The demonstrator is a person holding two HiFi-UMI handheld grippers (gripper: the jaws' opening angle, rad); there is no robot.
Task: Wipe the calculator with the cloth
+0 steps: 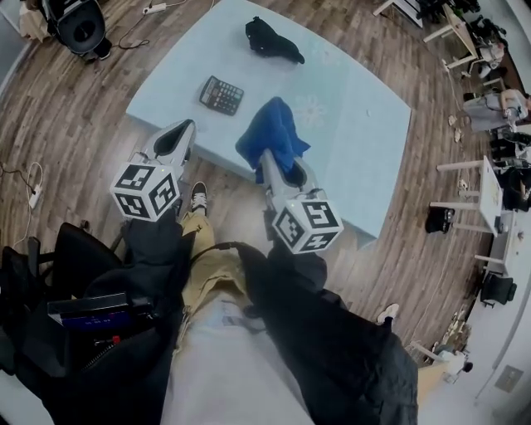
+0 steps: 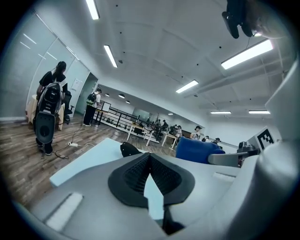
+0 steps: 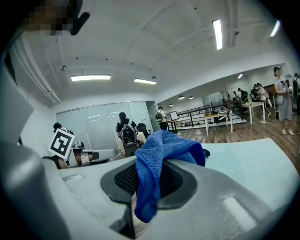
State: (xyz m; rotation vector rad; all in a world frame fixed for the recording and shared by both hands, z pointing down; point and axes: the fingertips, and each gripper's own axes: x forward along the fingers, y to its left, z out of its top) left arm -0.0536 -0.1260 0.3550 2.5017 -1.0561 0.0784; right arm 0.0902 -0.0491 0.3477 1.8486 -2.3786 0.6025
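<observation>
The dark calculator (image 1: 221,95) lies flat on the light blue table (image 1: 365,141), near its left side. My right gripper (image 1: 267,156) hovers at the table's near edge, shut on a blue cloth (image 1: 274,134) that bunches above its jaws and hangs down between them (image 3: 161,150). My left gripper (image 1: 184,126) is to the left, just short of the near edge below the calculator, its black pads (image 2: 133,176) meeting at the tips with nothing held. Neither gripper view shows the calculator. The cloth (image 2: 199,150) also appears at the right of the left gripper view.
A black pouch (image 1: 274,41) lies at the table's far side. On the wooden floor stand a black speaker (image 1: 79,25) and cables at the far left. A black bag (image 1: 66,315) is at my lower left, white tables (image 1: 489,191) at the right.
</observation>
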